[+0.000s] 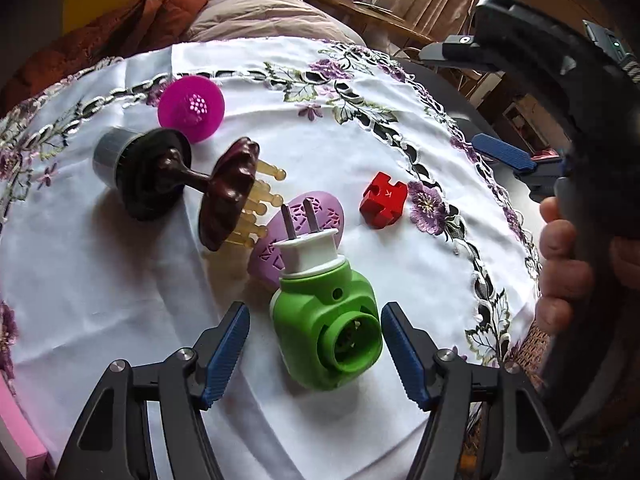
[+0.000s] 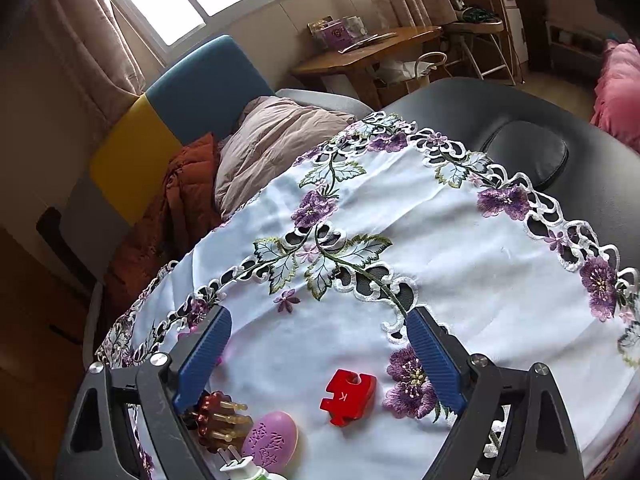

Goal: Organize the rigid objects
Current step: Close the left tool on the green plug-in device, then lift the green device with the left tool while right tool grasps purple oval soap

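Note:
A green plug-in device (image 1: 324,320) with a white two-pin plug lies on the embroidered cloth between the fingers of my left gripper (image 1: 316,350). The jaws stand open: a gap shows at the left pad, while the right pad is very close. Behind the device lie a purple oval piece (image 1: 304,216), a brown massager with amber prongs (image 1: 228,196), a dark knob-like object (image 1: 140,168), a magenta disc (image 1: 191,108) and a red puzzle-shaped block (image 1: 382,200). My right gripper (image 2: 320,344) hovers open over the cloth, above the red block (image 2: 348,396), holding nothing.
The white tablecloth (image 2: 440,240) with purple flowers covers a black padded table (image 2: 480,108). A hand (image 1: 564,264) holds the right gripper at the table's right edge. A pink box edge (image 1: 16,432) sits lower left. A sofa with cushions (image 2: 272,132) stands behind.

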The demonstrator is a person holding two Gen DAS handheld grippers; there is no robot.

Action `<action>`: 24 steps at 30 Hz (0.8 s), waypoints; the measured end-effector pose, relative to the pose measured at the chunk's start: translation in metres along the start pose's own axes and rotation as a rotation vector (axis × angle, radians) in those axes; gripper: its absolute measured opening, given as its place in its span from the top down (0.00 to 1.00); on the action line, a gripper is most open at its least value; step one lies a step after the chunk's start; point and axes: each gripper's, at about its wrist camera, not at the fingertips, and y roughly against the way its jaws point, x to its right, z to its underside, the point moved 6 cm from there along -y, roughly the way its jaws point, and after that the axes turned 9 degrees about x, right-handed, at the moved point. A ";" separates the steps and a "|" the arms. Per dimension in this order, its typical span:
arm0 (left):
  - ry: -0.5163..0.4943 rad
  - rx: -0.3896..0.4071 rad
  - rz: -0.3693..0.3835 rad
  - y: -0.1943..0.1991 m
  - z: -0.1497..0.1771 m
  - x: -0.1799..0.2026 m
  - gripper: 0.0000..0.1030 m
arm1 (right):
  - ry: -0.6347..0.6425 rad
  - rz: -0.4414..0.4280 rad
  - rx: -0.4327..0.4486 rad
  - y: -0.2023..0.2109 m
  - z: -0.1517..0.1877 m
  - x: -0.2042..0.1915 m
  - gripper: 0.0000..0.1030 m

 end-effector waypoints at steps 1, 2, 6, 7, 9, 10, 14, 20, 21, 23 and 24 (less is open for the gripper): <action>0.006 -0.003 0.011 -0.001 0.002 0.000 0.47 | -0.001 0.001 -0.004 -0.001 0.000 0.001 0.13; 0.003 0.000 0.022 -0.001 0.004 0.001 0.47 | -0.003 0.001 -0.009 -0.002 0.001 0.001 0.13; -0.040 0.030 0.050 0.017 0.015 -0.005 0.49 | 0.008 -0.005 -0.046 -0.009 0.006 0.000 0.13; -0.035 0.032 0.050 0.023 0.020 -0.011 0.49 | 0.016 -0.012 -0.062 -0.011 0.008 -0.002 0.13; -0.030 0.027 0.049 0.032 0.027 -0.022 0.49 | 0.043 -0.023 -0.086 -0.014 0.013 -0.008 0.13; -0.018 0.033 0.051 0.039 0.031 -0.029 0.49 | 0.061 -0.030 -0.101 -0.016 0.016 -0.012 0.13; 0.013 0.047 0.041 0.060 0.045 -0.054 0.49 | 0.145 -0.080 -0.198 -0.027 0.037 -0.031 0.13; 0.042 0.062 -0.001 0.078 0.061 -0.083 0.49 | 0.285 -0.168 -0.368 -0.036 0.077 -0.058 0.13; 0.051 0.061 -0.005 0.078 0.062 -0.088 0.49 | 0.326 -0.171 -0.394 -0.036 0.084 -0.063 0.13; 0.063 0.070 0.002 0.078 0.063 -0.093 0.49 | 0.385 -0.200 -0.444 -0.033 0.094 -0.072 0.13; 0.064 0.073 0.000 0.078 0.062 -0.094 0.49 | 0.426 -0.232 -0.467 -0.028 0.097 -0.079 0.13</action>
